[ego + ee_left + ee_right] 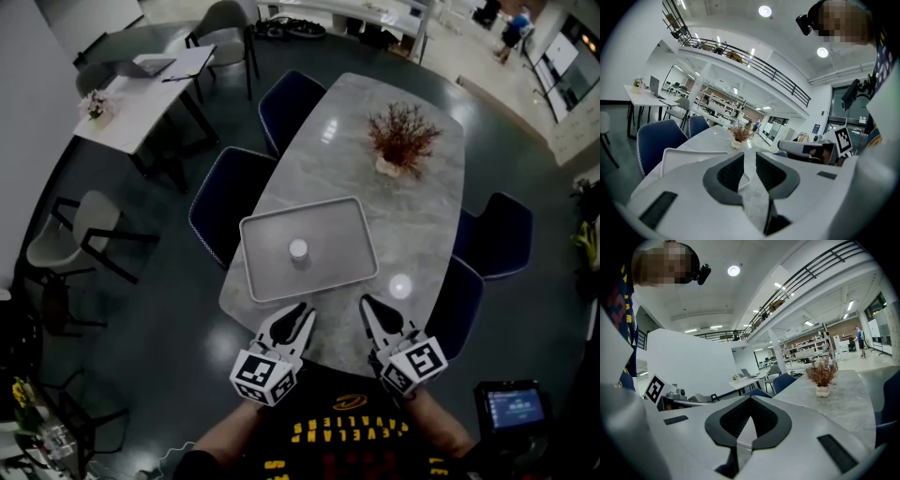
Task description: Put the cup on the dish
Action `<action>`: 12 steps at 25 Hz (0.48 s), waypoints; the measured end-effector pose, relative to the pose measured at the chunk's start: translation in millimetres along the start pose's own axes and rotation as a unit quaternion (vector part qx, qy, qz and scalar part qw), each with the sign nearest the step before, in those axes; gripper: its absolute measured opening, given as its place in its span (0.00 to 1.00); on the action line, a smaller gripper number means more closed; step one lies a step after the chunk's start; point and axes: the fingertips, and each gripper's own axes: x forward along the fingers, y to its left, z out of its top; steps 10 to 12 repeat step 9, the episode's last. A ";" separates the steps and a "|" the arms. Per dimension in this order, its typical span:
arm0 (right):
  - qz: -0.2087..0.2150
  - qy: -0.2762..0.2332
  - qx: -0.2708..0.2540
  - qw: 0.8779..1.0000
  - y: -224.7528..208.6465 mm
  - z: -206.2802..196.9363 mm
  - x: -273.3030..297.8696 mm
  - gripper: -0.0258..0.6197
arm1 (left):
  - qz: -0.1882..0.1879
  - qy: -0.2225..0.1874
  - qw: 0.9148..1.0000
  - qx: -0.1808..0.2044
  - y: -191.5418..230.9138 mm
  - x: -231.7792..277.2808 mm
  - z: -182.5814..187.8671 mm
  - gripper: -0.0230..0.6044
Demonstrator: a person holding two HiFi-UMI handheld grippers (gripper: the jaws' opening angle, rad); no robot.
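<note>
- Cup (298, 249): small, white, upright, at the middle of the tray (265, 283). You cannot tell if anything is in it.
- The tray lies on the table (422, 225), toward its near-left corner. It is the only dish-like thing in sight, so the cup looks to be already in place.
- Plant (403, 141): toward the table's far end, well apart from the tray.
- Left gripper (295, 315): clenched, nothing between the jaws. You hold it over the table's near edge, just short of the tray.
- Right gripper (375, 311): jaws closed tip to tip and empty, also at the near edge, beside the left one.
- Handling, as a guess: the cup is light and stiff with a smooth wall, so it may slip or tip if nudged. Whether it is paper or ceramic is not clear.
- Grip advice: open the jaws first, come in level from the near edge, and take the side wall at mid-height, one pad on each side. Squeeze gently and avoid the rim.
</note>
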 end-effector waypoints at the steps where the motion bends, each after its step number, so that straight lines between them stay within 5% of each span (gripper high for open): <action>1: 0.001 0.001 0.000 1.000 0.6 -0.2 1.0 0.04 | 0.001 0.000 1.000 0.001 0.7 -0.1 0.4 0.17; 12: 0.005 0.005 0.001 1.000 4.4 -1.2 3.8 0.04 | 0.003 0.003 1.000 0.006 2.7 -2.0 2.0 0.17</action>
